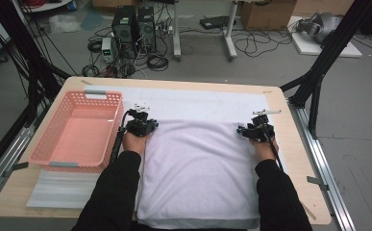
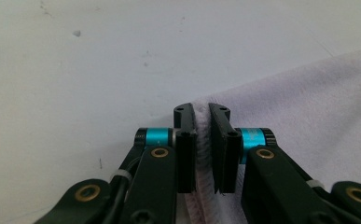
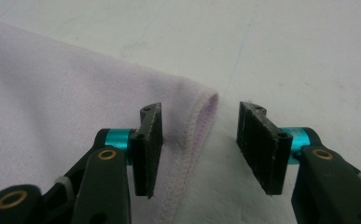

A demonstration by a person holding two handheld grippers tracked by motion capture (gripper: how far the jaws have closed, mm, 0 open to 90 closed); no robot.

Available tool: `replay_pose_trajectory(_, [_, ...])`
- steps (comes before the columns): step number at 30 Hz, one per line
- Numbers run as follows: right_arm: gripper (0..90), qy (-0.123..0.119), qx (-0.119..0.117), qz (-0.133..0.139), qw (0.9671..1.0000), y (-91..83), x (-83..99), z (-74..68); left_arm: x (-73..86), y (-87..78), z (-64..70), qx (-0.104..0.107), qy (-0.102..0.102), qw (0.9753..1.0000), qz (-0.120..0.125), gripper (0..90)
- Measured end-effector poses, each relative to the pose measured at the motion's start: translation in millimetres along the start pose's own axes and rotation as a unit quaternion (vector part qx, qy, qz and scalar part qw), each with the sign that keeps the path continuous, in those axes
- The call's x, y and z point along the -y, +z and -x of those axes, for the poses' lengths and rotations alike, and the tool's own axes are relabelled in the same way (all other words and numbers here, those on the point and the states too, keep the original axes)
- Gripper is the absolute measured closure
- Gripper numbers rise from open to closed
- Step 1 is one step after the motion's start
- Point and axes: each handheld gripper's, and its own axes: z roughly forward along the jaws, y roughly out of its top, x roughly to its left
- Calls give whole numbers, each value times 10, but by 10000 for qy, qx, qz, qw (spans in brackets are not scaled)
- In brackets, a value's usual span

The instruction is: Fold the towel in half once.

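the white towel [image 1: 198, 168] lies flat in the middle of the frame on the bench [image 1: 289, 144]. the left tool [image 2: 202, 122] pinches its corner to lift it. the right tool [image 3: 200, 122] sits wide open around the other corner, holding nothing yet.

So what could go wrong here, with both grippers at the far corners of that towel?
Only the left gripper is clamped on the towel; the right gripper is open astride its corner. Lifting now would likely raise one corner alone and skew the towel. The right jaws might also close on the edge seam and slip off. The basket sits beside the left hand, so a sideways swing could knock it.
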Motion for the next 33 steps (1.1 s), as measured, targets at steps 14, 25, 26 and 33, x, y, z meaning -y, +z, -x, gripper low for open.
replay_pose_trajectory(14, [870,-29,-301,27,9995,3,-10,-1,-19,-33,-61,-90,-332,9994,40,845])
replay_pose_trajectory(25, [874,-308,72,539,9980,34,-146,51,-207,-60,-120,-212,-525,9965,616,853])
replay_pose_trajectory(26, [874,-296,84,569,9979,48,-174,59,-234,-45,-135,-203,-594,9962,608,853])
replay_pose_trajectory(33, [874,-199,210,653,9974,135,-353,114,-446,60,-186,-236,-492,9967,603,853])
